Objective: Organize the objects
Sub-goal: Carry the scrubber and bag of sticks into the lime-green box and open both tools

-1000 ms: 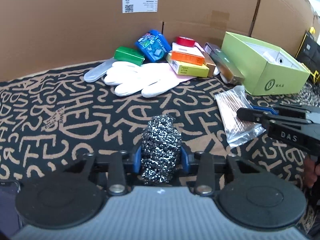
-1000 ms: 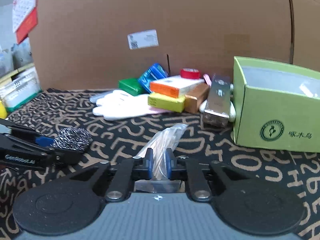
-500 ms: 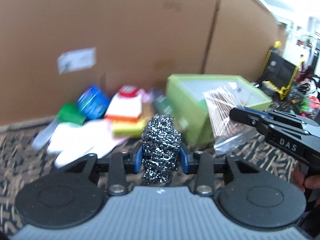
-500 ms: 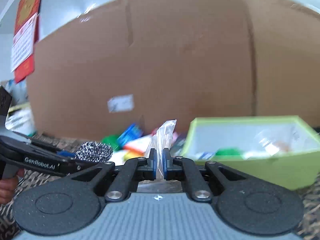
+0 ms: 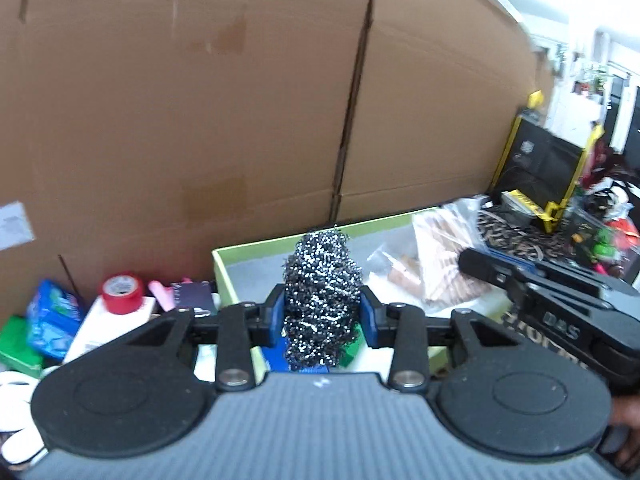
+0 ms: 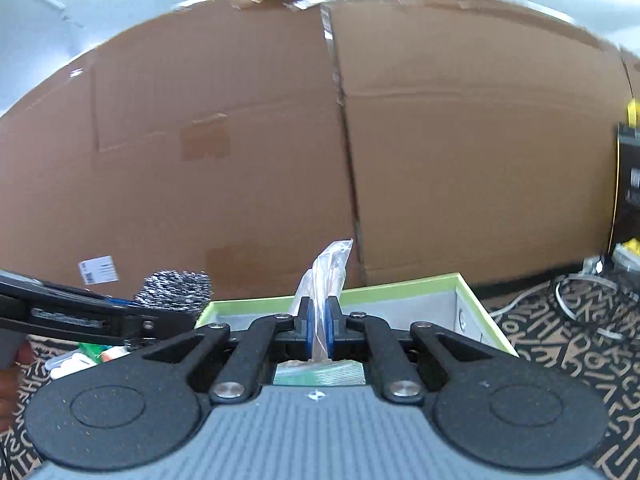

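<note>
My left gripper (image 5: pixel 322 316) is shut on a steel wool scrubber (image 5: pixel 322 288), held over the near left part of the open green box (image 5: pixel 256 246). In the right wrist view the scrubber (image 6: pixel 174 290) shows at the left, just beside the green box (image 6: pixel 476 304). My right gripper (image 6: pixel 318 328) is shut on a clear plastic bag (image 6: pixel 330 268) above that box. From the left wrist view the bag (image 5: pixel 440 264) holds thin brown sticks and hangs over the box's right half, with the right gripper (image 5: pixel 476 266) reaching in from the right.
A tall cardboard wall (image 5: pixel 200 100) stands right behind the box. Left of the box lie a red tape roll (image 5: pixel 122 293), a blue packet (image 5: pixel 52 318), a green box (image 5: pixel 16 346) and white gloves (image 5: pixel 12 384). A patterned cloth (image 6: pixel 580 328) with a white cable (image 6: pixel 576 296) lies to the right.
Both grippers have risen and swung to the right, carrying the scrubber and the bag from above the cloth to above the green box. The bag was lifted off the cloth.
</note>
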`<state>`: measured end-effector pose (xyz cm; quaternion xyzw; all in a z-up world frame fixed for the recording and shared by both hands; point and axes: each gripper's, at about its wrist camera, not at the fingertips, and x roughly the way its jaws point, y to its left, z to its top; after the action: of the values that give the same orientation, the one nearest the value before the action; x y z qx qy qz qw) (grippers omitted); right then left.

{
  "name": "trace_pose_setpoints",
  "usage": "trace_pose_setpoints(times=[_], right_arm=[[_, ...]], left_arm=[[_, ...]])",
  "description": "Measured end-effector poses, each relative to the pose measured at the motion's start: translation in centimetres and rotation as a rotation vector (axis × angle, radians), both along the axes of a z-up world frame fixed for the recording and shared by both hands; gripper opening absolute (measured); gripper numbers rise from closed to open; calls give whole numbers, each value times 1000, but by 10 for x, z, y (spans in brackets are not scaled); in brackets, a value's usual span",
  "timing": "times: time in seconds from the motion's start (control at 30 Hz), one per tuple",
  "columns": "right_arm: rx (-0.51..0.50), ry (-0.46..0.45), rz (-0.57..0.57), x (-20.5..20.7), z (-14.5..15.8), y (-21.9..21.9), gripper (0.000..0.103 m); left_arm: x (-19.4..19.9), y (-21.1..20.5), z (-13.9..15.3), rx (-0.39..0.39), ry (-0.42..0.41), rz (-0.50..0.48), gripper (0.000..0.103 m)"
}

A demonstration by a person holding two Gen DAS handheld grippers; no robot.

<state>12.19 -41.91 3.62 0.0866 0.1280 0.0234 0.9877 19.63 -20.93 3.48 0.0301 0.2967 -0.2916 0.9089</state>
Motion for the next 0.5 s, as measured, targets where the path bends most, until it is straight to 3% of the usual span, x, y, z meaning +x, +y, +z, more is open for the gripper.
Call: trace_pose_setpoints(times=[0.27, 0.33, 0.37, 0.4, 0.43, 0.47, 0.5], right_arm=[[80, 121, 66, 40, -30, -17, 8], [41, 152, 64, 48, -36, -14, 9], [13, 167, 53, 52, -38, -12, 15], [-20, 182, 31, 53, -38, -11, 22], [-55, 181, -7, 51, -38, -10, 40], [-74, 158, -38, 46, -36, -10, 56], [-85, 125, -63, 40, -34, -10, 62]], left_arm=[[34, -23, -36, 63, 57, 44, 37], [33, -23, -38, 65, 37, 39, 45], [31, -22, -37, 59, 24, 31, 54], [28, -19, -35, 50, 11, 31, 76], [23, -14, -32, 33, -12, 32, 84], [19, -10, -30, 19, -38, 29, 86], [15, -10, -25, 17, -59, 23, 88]])
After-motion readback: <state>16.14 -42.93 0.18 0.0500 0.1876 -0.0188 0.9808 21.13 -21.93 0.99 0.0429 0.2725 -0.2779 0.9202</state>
